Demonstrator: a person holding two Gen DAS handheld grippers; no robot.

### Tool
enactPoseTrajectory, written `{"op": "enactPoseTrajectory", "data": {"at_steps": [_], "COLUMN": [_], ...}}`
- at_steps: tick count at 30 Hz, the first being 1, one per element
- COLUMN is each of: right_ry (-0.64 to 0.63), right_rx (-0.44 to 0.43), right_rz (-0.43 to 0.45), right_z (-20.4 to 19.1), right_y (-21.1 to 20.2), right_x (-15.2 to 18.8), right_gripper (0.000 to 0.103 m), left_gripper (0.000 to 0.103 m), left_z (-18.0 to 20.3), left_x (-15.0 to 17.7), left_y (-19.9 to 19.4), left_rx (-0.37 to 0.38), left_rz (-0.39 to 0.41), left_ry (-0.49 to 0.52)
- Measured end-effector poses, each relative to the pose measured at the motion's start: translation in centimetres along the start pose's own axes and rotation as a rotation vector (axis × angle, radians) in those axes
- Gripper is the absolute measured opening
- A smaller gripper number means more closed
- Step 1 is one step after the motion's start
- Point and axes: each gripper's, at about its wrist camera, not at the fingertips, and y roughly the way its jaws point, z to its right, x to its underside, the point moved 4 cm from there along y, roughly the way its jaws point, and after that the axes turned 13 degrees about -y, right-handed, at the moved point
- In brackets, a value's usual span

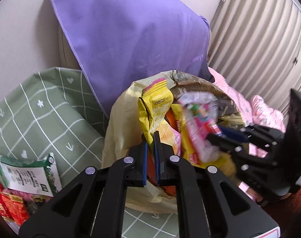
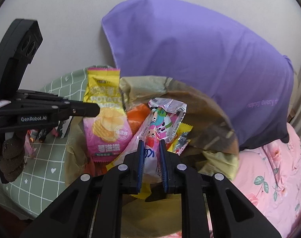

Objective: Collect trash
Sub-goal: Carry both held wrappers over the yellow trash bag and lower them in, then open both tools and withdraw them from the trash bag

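Green checked cloth covers the table, a purple pillow behind. Left gripper has its fingers clamped on a yellow potato-chip packet; right gripper pinches a pink cartoon wrapper, both over the open yellowish trash bag. The limp bag mouth could fold shut or tip, spilling wrappers. Crowded grippers may collide. More wrappers lie near left on the cloth.
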Motion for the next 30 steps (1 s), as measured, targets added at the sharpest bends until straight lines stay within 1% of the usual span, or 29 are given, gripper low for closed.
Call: {"op": "enactPoseTrajectory", "data": {"at_steps": [1, 3, 5, 8, 11, 16, 19, 22, 25, 28, 30], "right_ry": [-0.004, -0.015, -0.013, -0.01, 0.013, 0.092, 0.114, 0.114, 0.123, 0.126, 0.121], "right_rx": [-0.011, -0.006, 0.011, 0.058, 0.077, 0.039, 0.014, 0.022, 0.035, 0.043, 0.05], "right_rz": [-0.022, -0.062, -0.07, -0.062, -0.054, -0.006, 0.002, 0.013, 0.019, 0.022, 0.022], "right_z": [0.0, 0.2, 0.5, 0.9, 1.4, 2.2, 2.2, 2.1, 2.2, 2.1, 2.0], "right_y": [0.5, 1.3, 1.4, 0.9, 0.4, -0.7, -0.9, -1.0, -1.1, -1.4, -1.6], "right_x": [0.1, 0.2, 0.3, 0.3, 0.5, 1.0, 1.4, 1.5, 1.6, 1.6, 1.7], "right_gripper": [0.016, 0.016, 0.016, 0.016, 0.016, 0.016, 0.016, 0.016, 0.016, 0.016, 0.016], "left_gripper": [0.006, 0.006, 0.006, 0.006, 0.006, 0.006, 0.006, 0.006, 0.006, 0.006, 0.006], "left_z": [-0.1, 0.4, 0.8, 1.4, 1.9, 2.5, 2.4, 2.3, 2.6, 2.8, 2.8], "left_x": [0.0, -0.1, 0.1, 0.1, -0.1, -0.1, -0.2, -0.2, 0.0, 0.1, -0.1], "left_y": [0.2, 0.5, 0.6, 1.0, 1.5, 1.5, 1.4, 1.5, 1.8, 2.4, 2.2], "left_rx": [0.003, -0.002, -0.005, 0.002, 0.011, 0.031, 0.049, 0.066, 0.065, 0.047, 0.055], "left_rz": [-0.007, -0.015, -0.019, -0.028, -0.036, -0.042, -0.055, -0.071, -0.095, -0.098, -0.091], "left_ry": [-0.004, 0.011, 0.028, 0.032, 0.036, 0.032, 0.008, -0.012, -0.01, 0.006, -0.008]}}
